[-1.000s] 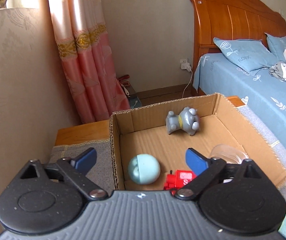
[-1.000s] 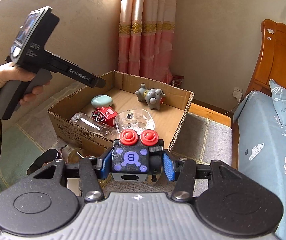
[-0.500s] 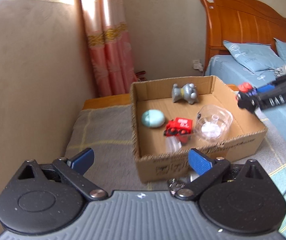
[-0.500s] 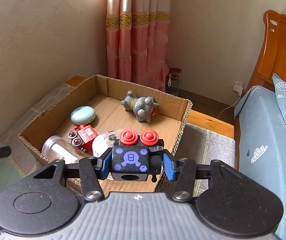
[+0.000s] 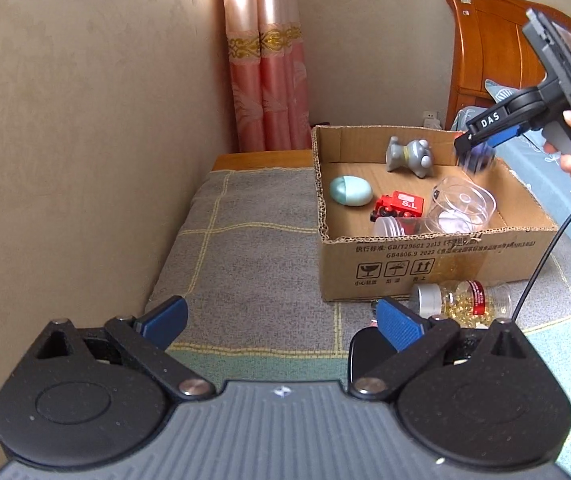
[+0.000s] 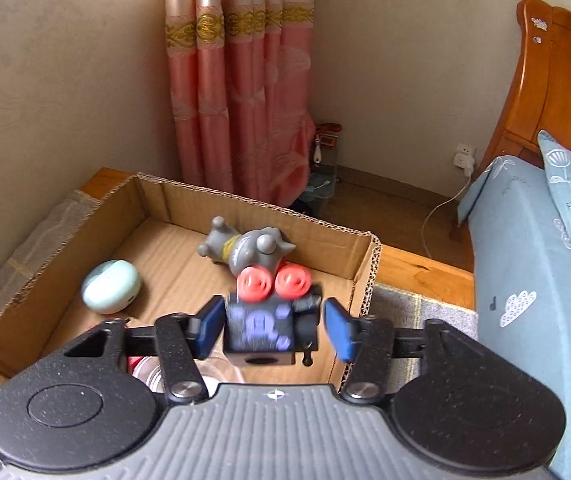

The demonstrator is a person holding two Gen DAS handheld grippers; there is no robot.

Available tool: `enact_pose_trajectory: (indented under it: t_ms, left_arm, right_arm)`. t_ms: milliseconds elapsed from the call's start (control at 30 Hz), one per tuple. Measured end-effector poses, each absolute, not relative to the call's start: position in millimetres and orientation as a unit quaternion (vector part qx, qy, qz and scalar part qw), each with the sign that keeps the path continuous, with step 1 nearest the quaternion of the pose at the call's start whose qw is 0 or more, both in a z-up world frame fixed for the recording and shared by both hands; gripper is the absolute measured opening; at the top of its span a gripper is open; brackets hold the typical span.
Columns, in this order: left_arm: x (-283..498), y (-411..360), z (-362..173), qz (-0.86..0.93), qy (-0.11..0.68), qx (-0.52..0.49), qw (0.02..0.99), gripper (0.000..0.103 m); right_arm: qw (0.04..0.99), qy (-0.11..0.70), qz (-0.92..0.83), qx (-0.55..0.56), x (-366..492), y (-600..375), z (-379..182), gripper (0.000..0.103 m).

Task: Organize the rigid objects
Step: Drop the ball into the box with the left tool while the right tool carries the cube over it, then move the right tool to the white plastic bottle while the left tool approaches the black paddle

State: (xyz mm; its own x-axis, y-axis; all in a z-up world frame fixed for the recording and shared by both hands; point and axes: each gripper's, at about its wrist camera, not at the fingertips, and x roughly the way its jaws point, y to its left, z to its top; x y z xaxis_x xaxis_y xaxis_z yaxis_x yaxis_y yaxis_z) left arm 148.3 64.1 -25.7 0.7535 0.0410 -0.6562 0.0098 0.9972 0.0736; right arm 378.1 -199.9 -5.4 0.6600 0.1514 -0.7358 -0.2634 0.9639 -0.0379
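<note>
1. Jaws on my right tool have just been opening: half a second ago the blue pads pinched the black toy block on both sides, and now there is a gap on each side of it, so the pads no longer press it.
2. That block, with its two red knobs and purple letter, shows blurred between the pads, so I judge it is dropping free rather than held. In the left wrist view it is a dark smear under the tool's tip, above the far right part of the cardboard box.
3. Below it, inside the box, lie the grey animal figure near the back wall, the pale blue egg to the left, the red toy train, and the clear plastic cup beside a clear jar at the front wall.
4. My left tool is spread wide with nothing between its pads, and it has pulled back from the box since a second ago, when it hung right over the rim.
5. For the task, this means one more rigid thing is about to join those in the box, if it lands clear of the rim.
6. Still outside, on the grey checked cover in front of the box, lies a bottle of golden capsules on its side, with a dark flat object near my left tool's right pad. I take those as next.
</note>
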Motion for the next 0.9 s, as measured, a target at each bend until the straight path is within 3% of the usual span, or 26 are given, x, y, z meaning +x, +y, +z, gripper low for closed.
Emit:
enact_pose_trajectory:
  t_ms: [67, 100, 900]
  left_arm:
    - [149.2, 64.6, -26.1, 0.007, 0.353, 0.035, 0.935, 0.100]
    - [149.9, 64.6, -26.2, 0.010, 0.353, 0.036, 0.935, 0.100]
    - [149.4, 65.1, -37.7, 0.006, 0.379, 0.029, 0.925, 0.100]
  right_arm:
    - [0.913, 0.389, 0.105, -0.070, 374.6, -201.7, -5.0, 0.100]
    - [0.916, 0.382, 0.106, -0.067, 370.9, -203.2, -3.5, 0.103]
    - [0.909, 0.384, 0.154, -0.038, 242.2, -196.4, -1.7, 0.103]
